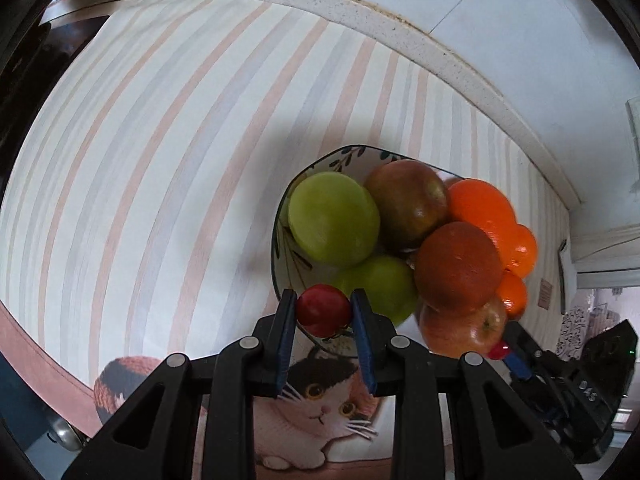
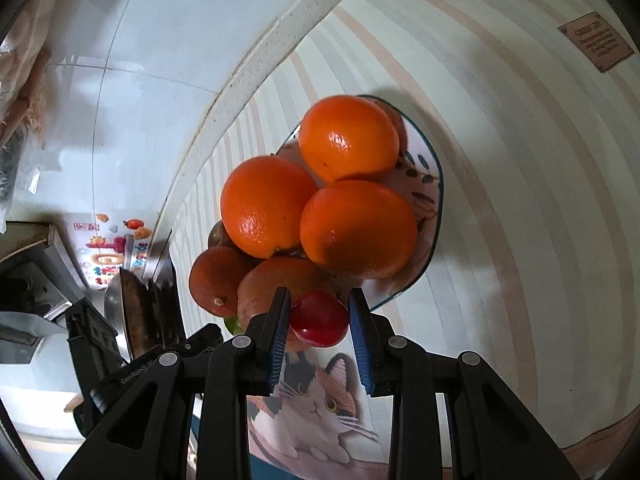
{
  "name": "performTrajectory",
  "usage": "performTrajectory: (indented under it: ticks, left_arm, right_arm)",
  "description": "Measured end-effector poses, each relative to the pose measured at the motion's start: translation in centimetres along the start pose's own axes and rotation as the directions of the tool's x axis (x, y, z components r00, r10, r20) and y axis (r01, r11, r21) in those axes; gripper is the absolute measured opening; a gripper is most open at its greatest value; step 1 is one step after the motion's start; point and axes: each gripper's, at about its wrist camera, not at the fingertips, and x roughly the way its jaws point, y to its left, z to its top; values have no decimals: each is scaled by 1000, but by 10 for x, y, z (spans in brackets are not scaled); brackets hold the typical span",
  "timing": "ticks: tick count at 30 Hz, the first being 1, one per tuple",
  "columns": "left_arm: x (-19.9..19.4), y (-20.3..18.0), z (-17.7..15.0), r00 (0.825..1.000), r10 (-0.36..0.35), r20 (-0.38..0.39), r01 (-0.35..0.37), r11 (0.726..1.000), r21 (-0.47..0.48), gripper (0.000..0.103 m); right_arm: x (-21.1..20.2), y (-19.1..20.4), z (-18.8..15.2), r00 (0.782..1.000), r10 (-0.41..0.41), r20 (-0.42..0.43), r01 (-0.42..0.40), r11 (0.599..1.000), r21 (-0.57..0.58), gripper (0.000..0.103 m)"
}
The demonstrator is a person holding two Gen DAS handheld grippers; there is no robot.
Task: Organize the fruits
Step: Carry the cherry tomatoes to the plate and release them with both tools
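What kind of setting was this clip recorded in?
Probably a home kitchen or dining corner: a striped tablecloth with a cat print covers the table, a patterned bowl is heaped with fruit, and white wall tiles run behind it.

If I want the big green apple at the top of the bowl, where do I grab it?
Grip the green apple across its round middle, coming down from above. It sits highest on that side of the bowl, so its top and outer flank are free, while a darker apple crowds its other side.
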Motion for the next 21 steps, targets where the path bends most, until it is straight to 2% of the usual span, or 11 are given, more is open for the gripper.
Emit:
performTrajectory:
  ticks: [8, 12, 13, 15, 16, 17, 18, 19, 20, 21]
  left_arm:
    - [6, 10, 7, 1000, 9, 23, -9, 1000, -7, 25]
    - [10, 7, 8, 1000, 14, 20, -14, 1000, 0, 26]
    - [10, 7, 9, 1000, 14, 18, -14, 1000, 1, 28]
    - [8, 6, 9, 1000, 24, 20, -24, 1000, 3, 31]
    - [7, 4, 9, 999, 29, 22, -30, 1000, 6, 34]
    - [7, 3, 9, 999, 39, 22, -39, 999, 10, 38]
    - [6, 3, 9, 999, 45, 27, -45, 999, 13, 50]
    - [4, 3, 8, 999, 44, 32, -45, 999, 16, 72]
    - [2, 3, 8, 998, 40, 38, -40, 999, 18, 83]
    - [-1, 3, 8, 998, 39, 46, -40, 999, 18, 87]
  right_arm:
    - [0, 4, -2, 998, -17, 64, 15, 999, 34, 32]
    - [1, 2, -4, 996, 2, 85, -7, 998, 67, 33]
    - [1, 0, -4, 996, 8, 85, -14, 997, 76, 36]
    - [1, -3, -3, 996, 8, 85, -16, 996, 92, 53]
    - [0, -4, -3, 996, 11, 91, -20, 995, 95, 65]
    - [-2, -6, -3, 995, 19, 97, -28, 995, 94, 70]
    - [-3, -5, -3, 995, 16, 101, -25, 996, 91, 70]
    - [-5, -4, -3, 994, 25, 104, -34, 996, 82, 70]
    - [-6, -2, -3, 995, 22, 102, -30, 997, 73, 70]
    - [-9, 0, -3, 994, 20, 106, -26, 998, 57, 71]
